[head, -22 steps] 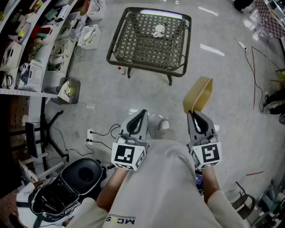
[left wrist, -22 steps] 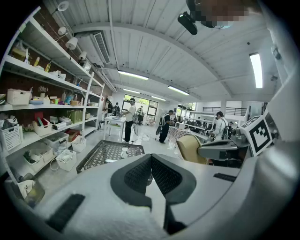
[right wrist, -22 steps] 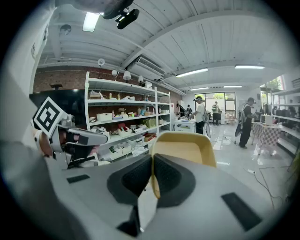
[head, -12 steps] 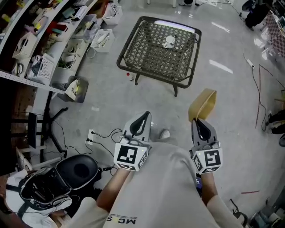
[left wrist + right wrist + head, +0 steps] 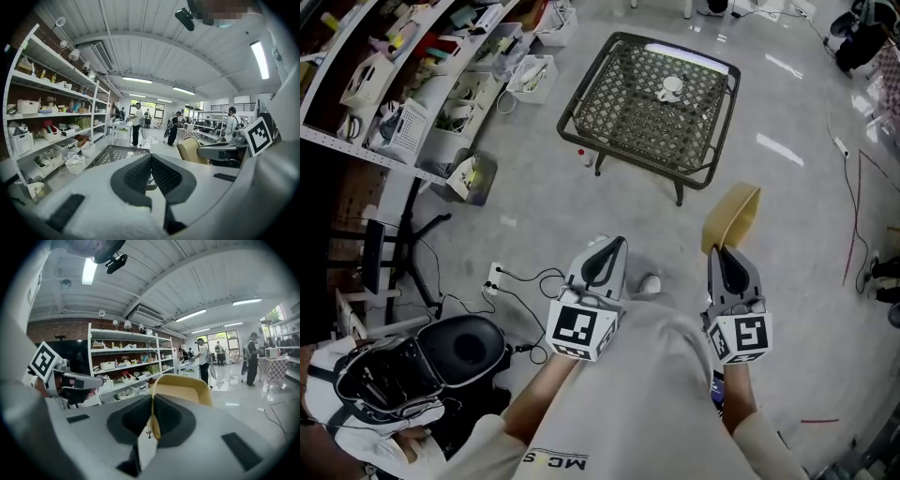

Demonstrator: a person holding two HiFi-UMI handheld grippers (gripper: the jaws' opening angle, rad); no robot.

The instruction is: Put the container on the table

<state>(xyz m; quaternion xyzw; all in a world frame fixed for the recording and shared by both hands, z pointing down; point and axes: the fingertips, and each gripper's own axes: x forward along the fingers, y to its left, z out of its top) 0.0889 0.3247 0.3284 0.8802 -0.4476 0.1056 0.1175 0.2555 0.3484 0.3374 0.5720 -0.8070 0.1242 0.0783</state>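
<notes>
Carrying the yellow container [image 5: 733, 214] toward the lattice-topped surface [image 5: 581, 105], which has not been reached yet.
Right claw [image 5: 719, 251] is clamped on the container's near wall, so the container hangs just ahead of its tips, above the floor. The surface stands well ahead of both claws, somewhat left of the right one, with a small white object [image 5: 672, 87] toward its far side. Left claw [image 5: 614, 244] is closed with nothing between its pads. The carry looks about midway. The next move calls for bringing the right claw over bare lattice short of the white object, lowering until the base rests, then opening.
</notes>
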